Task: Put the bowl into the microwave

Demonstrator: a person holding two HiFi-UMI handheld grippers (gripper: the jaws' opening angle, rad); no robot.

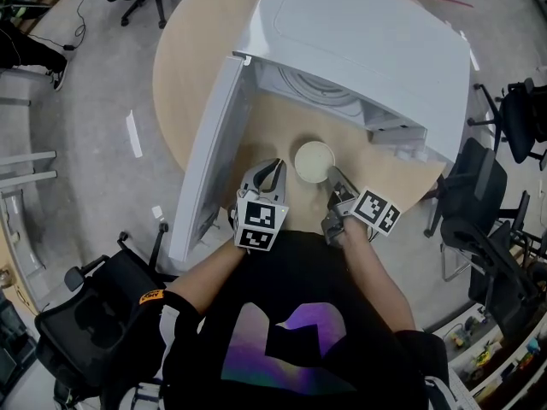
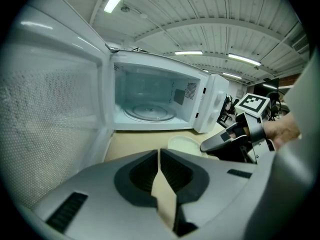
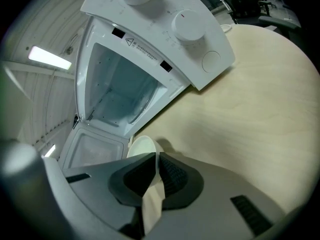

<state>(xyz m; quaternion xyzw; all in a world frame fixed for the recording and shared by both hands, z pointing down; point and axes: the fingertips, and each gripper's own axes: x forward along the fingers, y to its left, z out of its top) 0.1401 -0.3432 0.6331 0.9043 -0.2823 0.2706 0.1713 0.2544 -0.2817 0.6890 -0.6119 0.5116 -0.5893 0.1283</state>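
Observation:
A white microwave (image 1: 367, 41) stands on the round wooden table (image 1: 192, 67) with its door (image 1: 209, 152) swung wide open to the left. Its empty cavity with a glass turntable (image 2: 149, 113) faces me. A cream bowl (image 1: 313, 159) sits on the table just in front of the opening. My right gripper (image 1: 333, 175) is at the bowl's right side, and in the right gripper view its jaws are closed on the bowl (image 3: 141, 146) rim. My left gripper (image 1: 275, 165) hovers just left of the bowl (image 2: 184, 144), shut and holding nothing.
The open door (image 2: 50, 114) walls off the left side of the approach. Black office chairs stand at the lower left (image 1: 98, 314) and right (image 1: 496, 254) of the table. The table's near edge runs close under my hands.

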